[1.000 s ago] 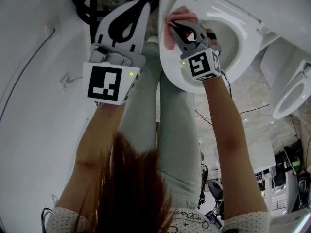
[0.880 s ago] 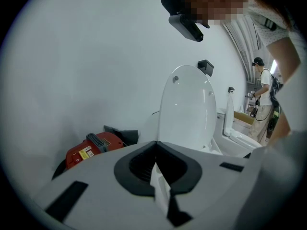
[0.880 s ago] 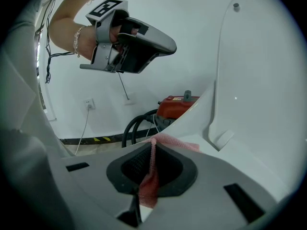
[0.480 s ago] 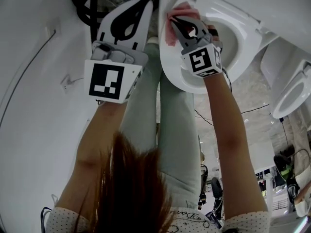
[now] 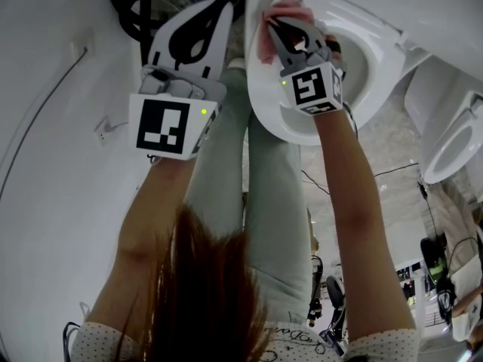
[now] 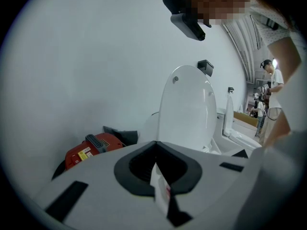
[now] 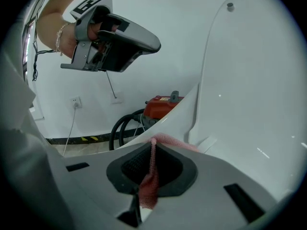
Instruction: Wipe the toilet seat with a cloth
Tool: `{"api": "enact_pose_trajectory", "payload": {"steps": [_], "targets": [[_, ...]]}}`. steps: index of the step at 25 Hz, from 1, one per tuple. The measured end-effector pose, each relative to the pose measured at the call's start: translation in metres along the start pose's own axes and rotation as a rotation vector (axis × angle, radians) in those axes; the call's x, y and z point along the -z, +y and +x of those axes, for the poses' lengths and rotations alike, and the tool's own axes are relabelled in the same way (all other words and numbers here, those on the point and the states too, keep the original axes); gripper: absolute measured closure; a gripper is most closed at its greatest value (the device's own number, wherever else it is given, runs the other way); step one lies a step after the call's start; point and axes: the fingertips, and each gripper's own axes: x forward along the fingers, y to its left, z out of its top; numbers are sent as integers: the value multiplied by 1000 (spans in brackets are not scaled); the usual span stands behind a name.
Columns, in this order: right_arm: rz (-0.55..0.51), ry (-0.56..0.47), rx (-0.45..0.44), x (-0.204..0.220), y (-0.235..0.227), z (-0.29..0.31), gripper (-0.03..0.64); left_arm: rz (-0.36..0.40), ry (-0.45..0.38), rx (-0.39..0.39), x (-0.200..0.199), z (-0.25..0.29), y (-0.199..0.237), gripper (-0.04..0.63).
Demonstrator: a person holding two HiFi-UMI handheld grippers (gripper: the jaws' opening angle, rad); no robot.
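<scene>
A white toilet seat (image 5: 266, 100) rings the bowl at the top of the head view, with its lid (image 7: 249, 80) raised. My right gripper (image 5: 271, 23) is shut on a pink cloth (image 5: 265, 49), which is pressed against the seat's left rim near the hinge. In the right gripper view the cloth (image 7: 149, 181) hangs pinched between the jaws and spreads onto the seat (image 7: 178, 113). Off to the left of the toilet, my left gripper (image 5: 225, 4) is shut and empty, in the air. The lid (image 6: 187, 109) shows in its view, beyond its closed tips (image 6: 156, 143).
A red machine (image 6: 91, 147) with a black hose (image 7: 120, 123) sits on the floor by the white wall, left of the toilet. A second toilet (image 5: 453, 149) stands to the right. The person's jeans-clad legs (image 5: 264, 202) are beside the bowl. A wall socket (image 7: 76, 101) is low down.
My right gripper has slid the pink cloth a little farther along the seat's left rim toward the hinge. The left gripper has hardly moved.
</scene>
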Motion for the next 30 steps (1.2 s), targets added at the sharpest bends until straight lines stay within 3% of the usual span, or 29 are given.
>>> {"api": "enact_pose_trajectory", "payload": {"steps": [10, 30], "targets": [[-50, 30, 94, 1, -25, -3, 583, 5, 1, 13, 3, -2, -8, 592], [61, 72, 215, 24, -77, -26, 583, 7, 2, 15, 7, -2, -14, 592]]}}
